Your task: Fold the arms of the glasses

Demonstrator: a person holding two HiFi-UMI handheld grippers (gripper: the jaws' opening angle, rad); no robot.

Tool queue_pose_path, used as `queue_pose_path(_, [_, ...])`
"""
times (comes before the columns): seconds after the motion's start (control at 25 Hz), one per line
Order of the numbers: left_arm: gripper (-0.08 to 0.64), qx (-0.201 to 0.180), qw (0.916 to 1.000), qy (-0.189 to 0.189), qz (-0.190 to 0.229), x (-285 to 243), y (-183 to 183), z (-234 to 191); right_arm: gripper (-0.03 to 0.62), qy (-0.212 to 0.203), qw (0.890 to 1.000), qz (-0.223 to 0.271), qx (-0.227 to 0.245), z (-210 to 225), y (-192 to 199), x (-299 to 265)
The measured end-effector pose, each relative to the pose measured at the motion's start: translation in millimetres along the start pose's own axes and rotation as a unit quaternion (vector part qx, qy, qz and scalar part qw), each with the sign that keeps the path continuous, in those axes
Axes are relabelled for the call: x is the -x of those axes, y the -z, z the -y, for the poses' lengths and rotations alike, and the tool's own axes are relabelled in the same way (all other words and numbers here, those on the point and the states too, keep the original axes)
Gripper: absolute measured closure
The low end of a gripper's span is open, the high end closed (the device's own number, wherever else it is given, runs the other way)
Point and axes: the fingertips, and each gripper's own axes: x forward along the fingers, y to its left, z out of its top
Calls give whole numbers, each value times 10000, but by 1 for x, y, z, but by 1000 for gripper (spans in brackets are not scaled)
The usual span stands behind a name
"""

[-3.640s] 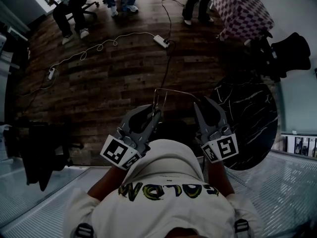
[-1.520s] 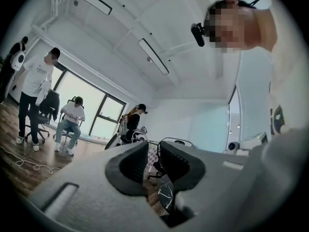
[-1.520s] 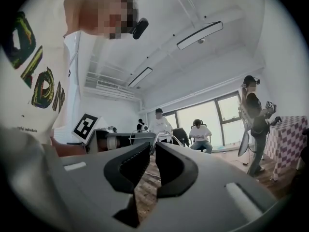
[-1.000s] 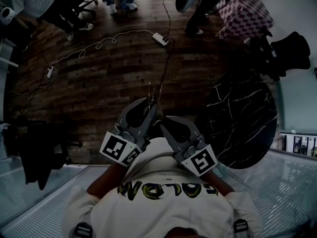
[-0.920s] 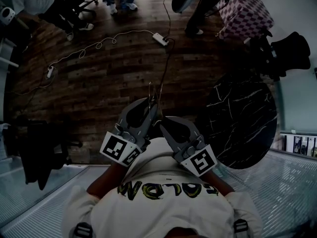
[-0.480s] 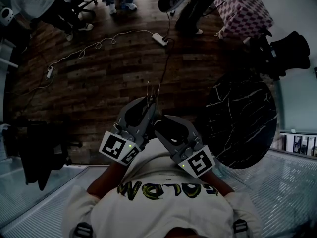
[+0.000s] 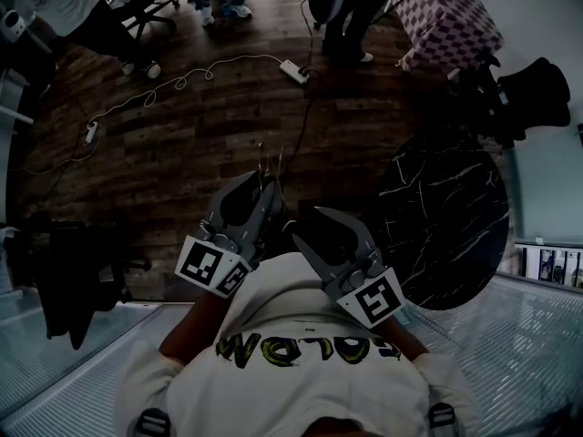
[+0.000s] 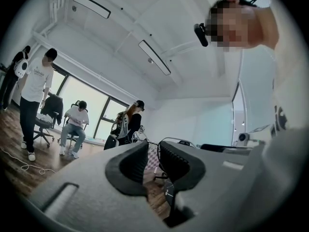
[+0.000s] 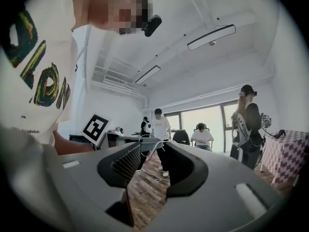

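Pinching the glasses (image 7: 271, 158) over open floor (image 7: 182, 144), left tongs (image 7: 267, 186) sit clear of the table rim (image 7: 397, 203) — right tongs (image 7: 304, 228) opening, empty.

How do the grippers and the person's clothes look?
The left gripper and right gripper are grey shells with dark ribbed fingers, each carrying a cube of black-and-white square markers. The right one's fingers are opening, gripping nothing. The person wears a white short-sleeved T-shirt with yellow-green lettering.

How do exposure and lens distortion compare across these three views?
Head view: dim and underexposed, the thin glasses barely stand out from the wood floor. Left gripper view: bright, strongly fisheye, windows washed out. Right gripper view: equally bright, ceiling light bowed.
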Motion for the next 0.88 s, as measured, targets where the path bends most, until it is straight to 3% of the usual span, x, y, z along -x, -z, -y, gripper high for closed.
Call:
queue_pose_path(0.4, [480, 28, 10000, 47, -31, 2, 4, 5, 460, 504, 9987, 52, 61, 42, -10, 12])
queue_pose_path(0.88, [480, 67, 9999, 138, -15, 3, 5, 11, 508, 666, 9976, 62, 158, 52, -7, 15])
